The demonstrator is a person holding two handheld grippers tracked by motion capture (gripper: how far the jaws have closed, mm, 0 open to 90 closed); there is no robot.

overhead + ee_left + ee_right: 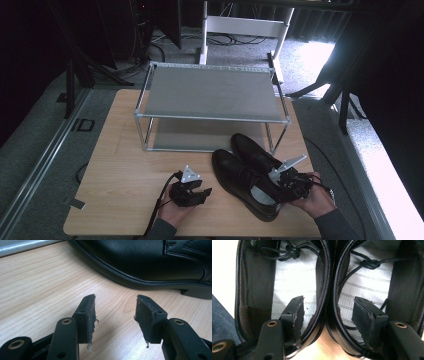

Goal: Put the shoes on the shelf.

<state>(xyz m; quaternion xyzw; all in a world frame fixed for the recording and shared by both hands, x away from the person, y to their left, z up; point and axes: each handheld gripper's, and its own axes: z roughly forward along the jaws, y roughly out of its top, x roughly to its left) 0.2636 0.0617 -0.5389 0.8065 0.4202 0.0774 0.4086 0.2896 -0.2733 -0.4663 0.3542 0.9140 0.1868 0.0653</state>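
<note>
Two black leather lace-up shoes lie side by side on the wooden table, the nearer shoe beside the farther shoe. My right gripper is at their heels and open. In the right gripper view it straddles the two touching inner walls, with one jaw inside the left-hand shoe and the other inside the right-hand shoe. My left gripper rests low on the table just left of the shoes, open and holding nothing. The side and sole of a shoe lie right ahead of it.
A two-tier metal shoe rack with grey shelves stands at the back of the table, just beyond the shoes' toes. Its near right leg is close to the farther shoe. Bare wood lies to the left.
</note>
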